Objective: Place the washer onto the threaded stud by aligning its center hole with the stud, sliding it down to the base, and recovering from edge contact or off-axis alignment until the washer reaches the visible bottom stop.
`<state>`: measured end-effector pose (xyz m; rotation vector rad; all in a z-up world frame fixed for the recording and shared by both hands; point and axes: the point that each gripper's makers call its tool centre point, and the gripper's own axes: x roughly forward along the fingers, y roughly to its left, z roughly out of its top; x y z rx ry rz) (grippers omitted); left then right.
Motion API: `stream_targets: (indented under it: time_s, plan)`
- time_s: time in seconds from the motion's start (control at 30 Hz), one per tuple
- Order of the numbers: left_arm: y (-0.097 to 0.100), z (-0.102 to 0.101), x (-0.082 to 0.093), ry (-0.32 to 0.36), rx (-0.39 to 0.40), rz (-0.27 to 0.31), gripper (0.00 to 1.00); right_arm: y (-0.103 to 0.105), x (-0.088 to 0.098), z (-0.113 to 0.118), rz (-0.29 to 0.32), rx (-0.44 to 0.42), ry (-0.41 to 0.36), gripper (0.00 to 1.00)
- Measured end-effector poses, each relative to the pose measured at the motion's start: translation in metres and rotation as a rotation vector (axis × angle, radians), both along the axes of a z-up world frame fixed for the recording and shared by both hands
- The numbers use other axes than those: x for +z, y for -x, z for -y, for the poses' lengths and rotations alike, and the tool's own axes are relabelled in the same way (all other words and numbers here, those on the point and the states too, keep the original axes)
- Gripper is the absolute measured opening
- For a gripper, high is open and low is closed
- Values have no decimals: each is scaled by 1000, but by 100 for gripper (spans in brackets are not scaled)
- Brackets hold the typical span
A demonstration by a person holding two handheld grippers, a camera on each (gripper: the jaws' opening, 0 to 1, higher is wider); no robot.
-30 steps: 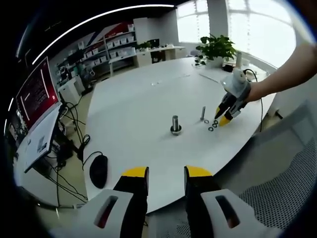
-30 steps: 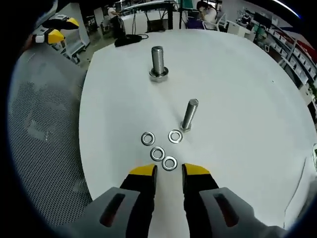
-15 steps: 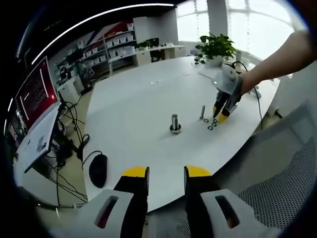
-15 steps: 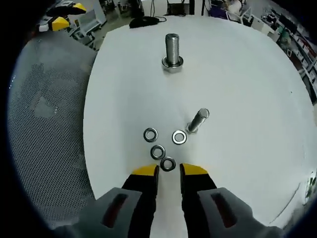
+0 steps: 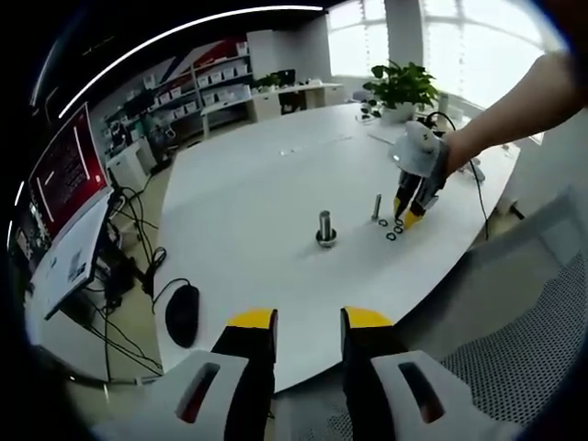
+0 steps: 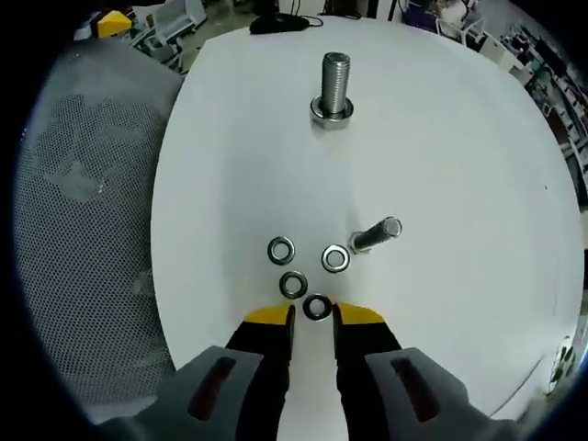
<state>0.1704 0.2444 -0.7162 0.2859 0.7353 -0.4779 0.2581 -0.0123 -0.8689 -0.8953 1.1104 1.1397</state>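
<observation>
A large threaded stud [image 6: 336,84] stands upright in its base on the white table [image 6: 441,138]; it also rises at mid-table [image 5: 325,229]. A thinner bolt [image 6: 376,234] stands nearer, with several loose washers [image 6: 281,249] beside it. My right gripper [image 6: 314,315] is open and low over the table, and the nearest washer [image 6: 317,307] lies flat between its yellow fingertips [image 6: 269,315]. In the left gripper view a person's hand holds the right gripper [image 5: 411,209] tip-down at the washers [image 5: 392,231]. My left gripper [image 5: 310,322] hangs open beyond the table's near edge with nothing in it.
A grey mesh chair [image 6: 83,184] borders the table's left edge. A black mouse [image 5: 183,315] and cables lie off the table's left side near a red-lit monitor [image 5: 66,170]. A potted plant [image 5: 401,87] stands at the far end.
My right gripper has dropped closer to the washers and tipped more steeply downward; the nearest washer now lies between its tips, and the jaw gap is slightly narrower. The left gripper has stayed put.
</observation>
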Motion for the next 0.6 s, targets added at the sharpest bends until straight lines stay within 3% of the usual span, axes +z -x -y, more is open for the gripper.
stream_targets:
  time_s: [0.3,0.6]
  plan:
    - [0,-1,0,1,3,1,25,0,0,-2,-5,61,77,18]
    - [-1,-1,1,4,6,7,25,-1,0,-1,1,93,68,16]
